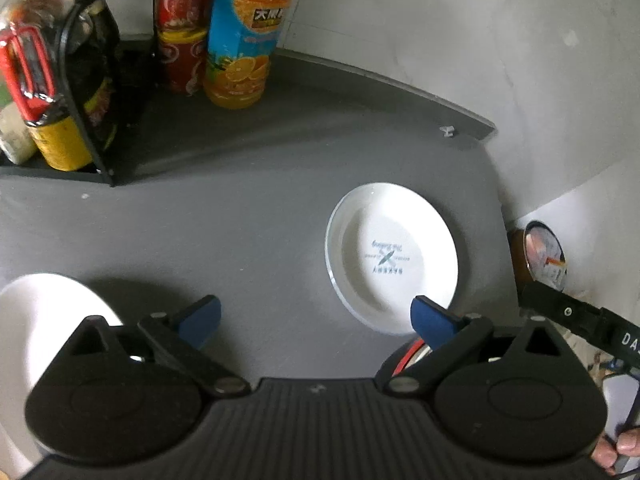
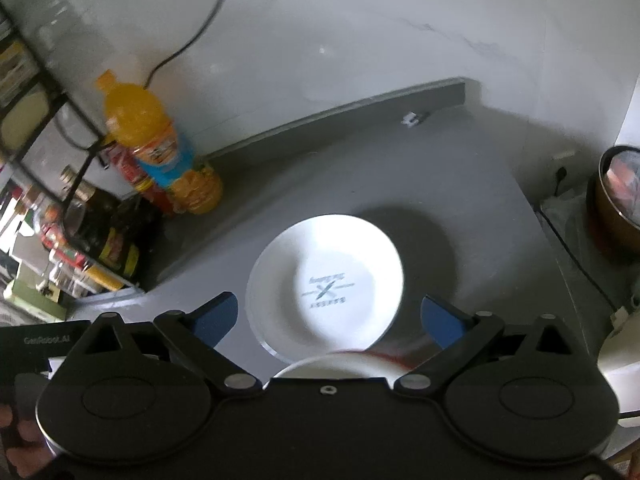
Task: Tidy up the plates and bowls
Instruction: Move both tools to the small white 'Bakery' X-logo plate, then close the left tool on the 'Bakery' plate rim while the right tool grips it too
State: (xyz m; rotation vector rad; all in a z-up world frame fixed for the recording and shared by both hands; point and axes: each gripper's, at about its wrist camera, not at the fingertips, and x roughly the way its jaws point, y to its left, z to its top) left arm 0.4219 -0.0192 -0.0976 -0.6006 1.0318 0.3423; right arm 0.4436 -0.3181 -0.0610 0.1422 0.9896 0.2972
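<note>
Left wrist view showed the left gripper [image 1: 316, 320] above a grey table [image 1: 240, 220], its blue-padded fingers [image 1: 202, 320] spread wide and holding nothing. A white plate [image 1: 392, 258] lay flat on the table toward the right edge, just beyond the right fingertip. It was round, with a raised rim and a shallow well, and carried a small grey-blue printed mark with crossed utensils at its centre; the lettering appeared upside down from this side. A second white dish [image 1: 44, 320] sat at the lower left, partly hidden behind the gripper body; whether plate or bowl could not be told. An orange juice bottle [image 1: 244, 36] and a red can [image 1: 184, 24] stood near the back wall beside a black rack [image 1: 86, 92] of bottles.

Right wrist view showed the right gripper [image 2: 330, 318] with fingers [image 2: 216, 316] likewise wide apart and empty. The same printed plate [image 2: 326, 280] lay between and just beyond the fingertips, brightly lit. A white rim with a red edge [image 2: 352, 358] showed directly below the gripper, touching or overlapping the plate's near side; which could not be told. A brown pot [image 2: 616, 216] stood off the table at right.
</note>
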